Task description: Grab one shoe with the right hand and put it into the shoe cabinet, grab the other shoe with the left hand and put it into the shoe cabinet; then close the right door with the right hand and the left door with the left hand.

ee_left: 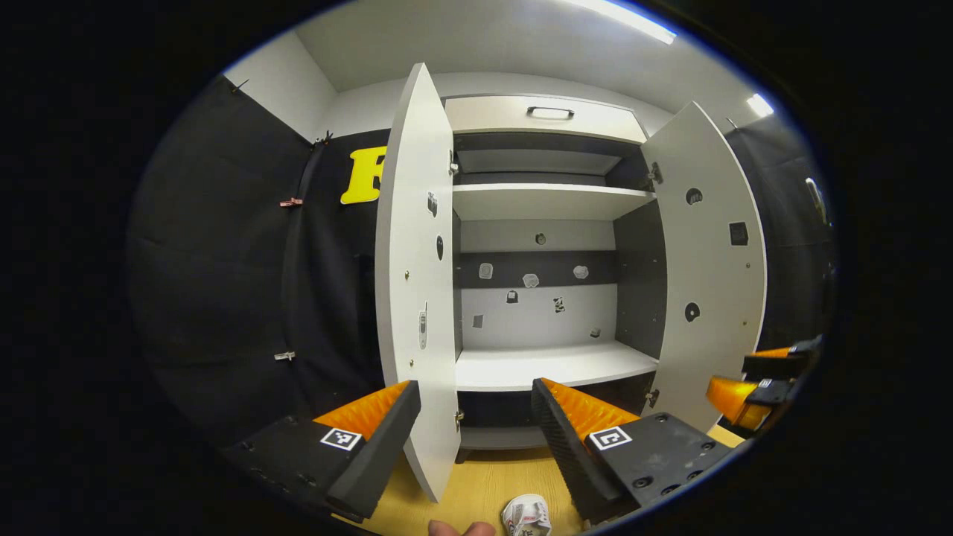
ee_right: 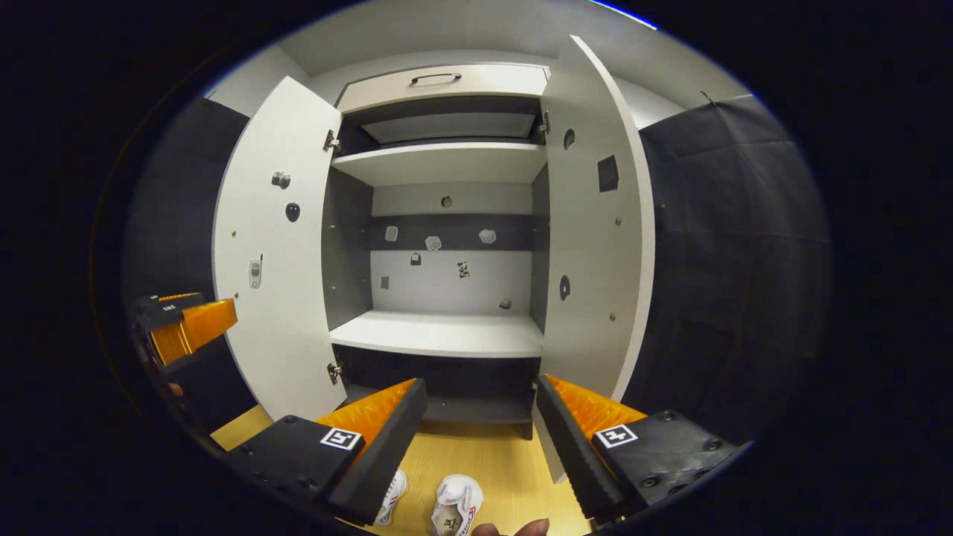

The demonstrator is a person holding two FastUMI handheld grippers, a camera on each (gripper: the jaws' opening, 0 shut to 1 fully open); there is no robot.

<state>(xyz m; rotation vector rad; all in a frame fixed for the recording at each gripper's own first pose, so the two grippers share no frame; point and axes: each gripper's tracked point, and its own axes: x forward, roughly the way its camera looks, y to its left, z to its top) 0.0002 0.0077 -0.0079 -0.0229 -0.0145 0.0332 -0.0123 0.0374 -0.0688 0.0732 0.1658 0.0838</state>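
A: Where are the shoes?

B: In the right gripper view, 2 white shoes lie on the wooden floor (ee_right: 491, 454) at the bottom edge. One shoe (ee_right: 456, 505) sits between the fingers, toe toward the cabinet; the second shoe (ee_right: 392, 495) is just beside it on the left, partly hidden by the left finger. In the left gripper view 1 white shoe (ee_left: 526, 515) shows at the bottom edge, stuffed with crumpled paper.

A: And the shoe cabinet?

B: The shoe cabinet (ee_right: 439, 335) stands straight ahead of both, past the shoes. Its left door (ee_right: 279, 253) and right door (ee_right: 599, 231) are both swung wide open. The white shelves inside hold no shoes; small stickers dot the back panel and the inner door faces. A drawer (ee_right: 443, 82) with a dark handle runs across the top.

A: How do the claws stand?

B: The right gripper (ee_right: 480, 424) has its jaws spread wide and holds nothing; it hangs above the shoes. The left gripper (ee_left: 476, 424) is likewise spread wide and empty, and the left door's edge (ee_left: 417, 298) rises between its fingers in that view, farther off.

A: Do they see each other?

B: Yes. The right gripper appears at the right edge of the left gripper view, and the left gripper at the left edge of the right gripper view. A fingertip (ee_right: 514, 528) peeks in at the bottom of the right gripper view.
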